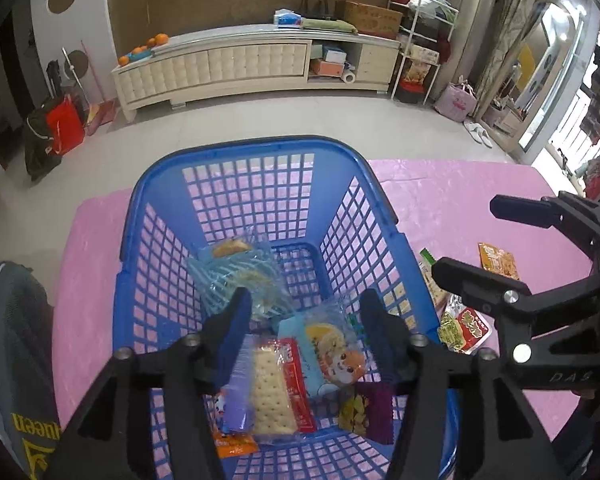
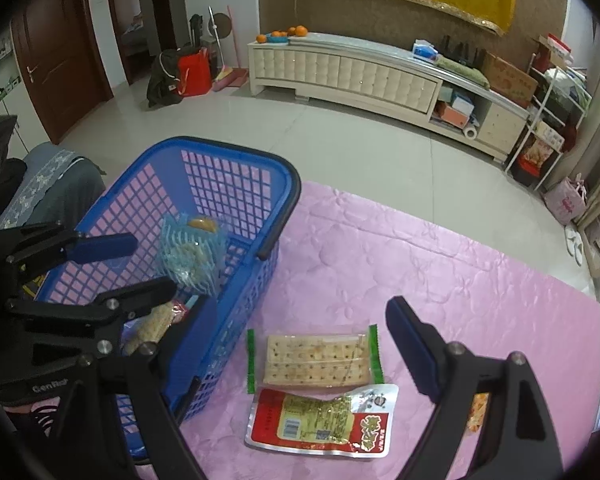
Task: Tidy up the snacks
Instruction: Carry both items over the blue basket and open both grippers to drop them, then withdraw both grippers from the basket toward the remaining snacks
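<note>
The left gripper (image 2: 148, 264) reads "GenRot".

L wrist cam looks steeply down, close, into blue basket (image 1: 260, 168); R cam beside it over pink tablecloth (image 2: 440, 264); both share basket.

Pink quilted surface (image 2: 440, 264), perhaps bed: blue basket (image 2: 236, 308), cracker pack (image 2: 318, 358), red-green packet (image 2: 320, 420).

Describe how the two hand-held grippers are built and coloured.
Both match. The left hand-held gripper and right hand-held gripper have black angular plastic arms joined by silver round bolts, each finger tipped with a dark blue ribbed pad. Pale lettering marks the bodies. No cables or sleeves show.
</note>
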`<state>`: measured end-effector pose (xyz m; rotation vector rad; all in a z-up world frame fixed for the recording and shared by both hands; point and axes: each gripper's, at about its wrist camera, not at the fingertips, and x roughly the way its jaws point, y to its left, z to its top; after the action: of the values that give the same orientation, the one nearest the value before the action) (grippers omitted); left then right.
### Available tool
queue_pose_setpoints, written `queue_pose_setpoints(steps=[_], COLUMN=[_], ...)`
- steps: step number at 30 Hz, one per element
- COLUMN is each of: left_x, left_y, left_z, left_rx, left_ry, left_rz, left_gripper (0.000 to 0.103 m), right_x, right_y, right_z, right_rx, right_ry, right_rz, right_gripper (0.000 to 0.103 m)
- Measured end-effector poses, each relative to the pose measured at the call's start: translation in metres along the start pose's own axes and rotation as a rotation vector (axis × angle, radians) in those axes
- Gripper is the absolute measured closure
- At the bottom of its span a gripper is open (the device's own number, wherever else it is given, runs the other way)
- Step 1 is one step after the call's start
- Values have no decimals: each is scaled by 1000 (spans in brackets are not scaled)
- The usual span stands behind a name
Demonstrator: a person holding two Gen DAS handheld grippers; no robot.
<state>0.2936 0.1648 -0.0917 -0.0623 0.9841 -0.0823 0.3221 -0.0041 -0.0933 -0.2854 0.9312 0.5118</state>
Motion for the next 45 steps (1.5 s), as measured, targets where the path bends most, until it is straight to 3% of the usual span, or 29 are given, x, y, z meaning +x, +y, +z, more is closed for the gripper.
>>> queue_pose_setpoints(steps=[10,18,26,36,45], left_x=[-61,-123,-154,-141,-92], left_y=[-5,-35,-73,-134,-171], left_z=[-20,-39,-43,-39,-44], left_rx=[3,24,71,189,280], left_ry=[-72,-148,-186,-187,-110], left_rz=[16,19,22,11,14], left_gripper=[38,33,31,25,25], right_x=[-36,-99,-147,-164,-144], right_y=[12,24,10,-49,-96], right_z=[-11,-26,-48,-78,-108], right_rx=[13,13,28,119,174], right_ry=[-23,-72,-119,-118,-66], right_rz=[33,28,6,-46,-83], right_gripper=[14,14,14,14,14])
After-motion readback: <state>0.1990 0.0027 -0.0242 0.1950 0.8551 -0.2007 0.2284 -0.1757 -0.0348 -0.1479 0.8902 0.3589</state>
